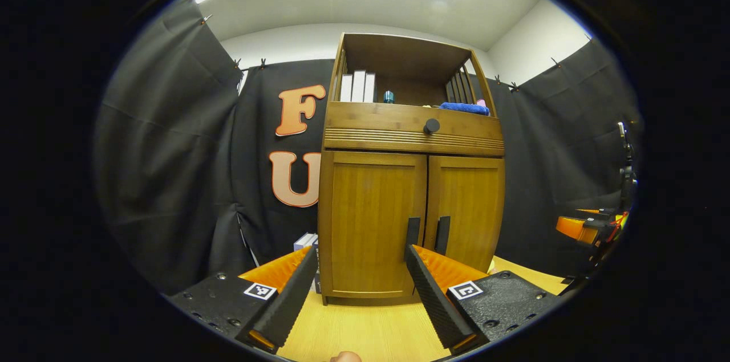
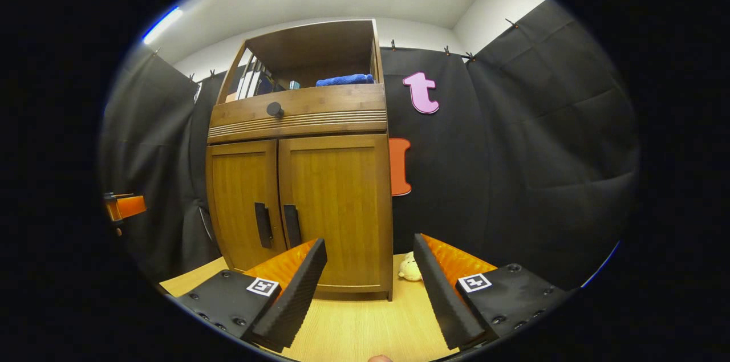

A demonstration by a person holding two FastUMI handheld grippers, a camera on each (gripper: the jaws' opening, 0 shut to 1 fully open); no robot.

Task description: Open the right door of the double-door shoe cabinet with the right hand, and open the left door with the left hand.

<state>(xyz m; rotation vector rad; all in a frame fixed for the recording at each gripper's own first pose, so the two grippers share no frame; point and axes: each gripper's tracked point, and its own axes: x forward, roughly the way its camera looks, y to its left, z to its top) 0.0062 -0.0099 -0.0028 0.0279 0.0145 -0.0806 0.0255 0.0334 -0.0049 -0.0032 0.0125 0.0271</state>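
The wooden shoe cabinet (image 1: 410,179) stands on a light wood floor, both doors closed. Its left door (image 1: 370,219) and right door (image 1: 470,208) each carry a black vertical handle, left handle (image 1: 412,234) and right handle (image 1: 442,235), side by side at the centre seam. In the right gripper view the same cabinet (image 2: 302,179) shows its left handle (image 2: 263,225) and right handle (image 2: 292,225). My left gripper (image 1: 360,253) is open, short of the left door. My right gripper (image 2: 369,245) is open, in front of the right door's outer edge. The right gripper (image 1: 587,228) also appears at the far right of the left gripper view.
A drawer with a round black knob (image 1: 432,126) sits above the doors, under an open shelf with books (image 1: 358,86) and a blue cloth (image 1: 465,108). A small plush toy (image 2: 409,268) lies on the floor beside the cabinet. Black cloth walls surround the booth.
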